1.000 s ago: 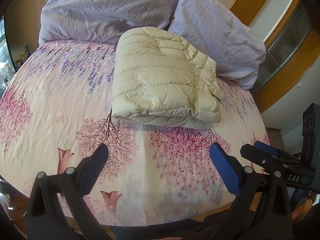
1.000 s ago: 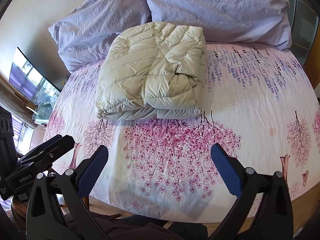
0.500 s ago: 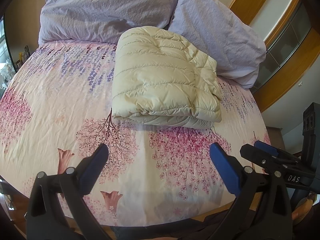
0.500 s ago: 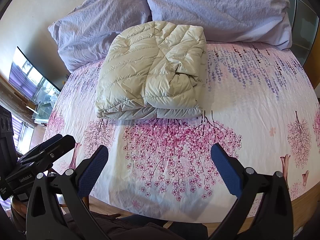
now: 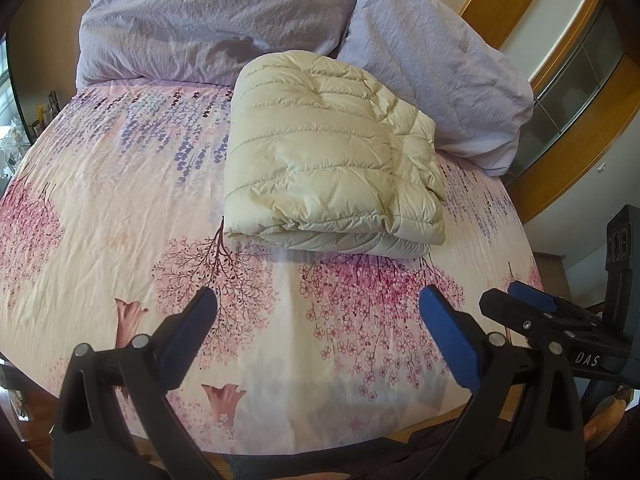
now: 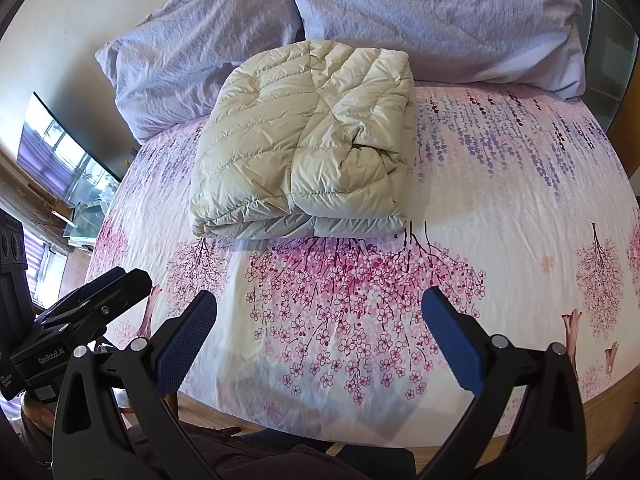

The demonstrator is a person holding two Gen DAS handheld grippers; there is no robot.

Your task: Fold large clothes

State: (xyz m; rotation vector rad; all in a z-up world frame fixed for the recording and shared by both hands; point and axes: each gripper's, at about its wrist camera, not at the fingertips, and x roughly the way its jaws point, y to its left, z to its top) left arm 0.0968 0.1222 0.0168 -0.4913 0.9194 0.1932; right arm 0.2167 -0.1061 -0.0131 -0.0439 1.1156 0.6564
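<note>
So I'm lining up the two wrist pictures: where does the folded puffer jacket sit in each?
Left wrist: folded cream puffer jacket centre, slightly right, before the lilac pillows.
Right wrist: the jacket upper centre, slightly left.
Shared landmark: the pink blossom tree print just below its near edge.

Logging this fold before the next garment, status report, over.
Left gripper open, empty; right gripper open, empty. Puffer jacket folded into a bundle on the bed sheet, against the pillows. Nothing between grippers and jacket.
</note>
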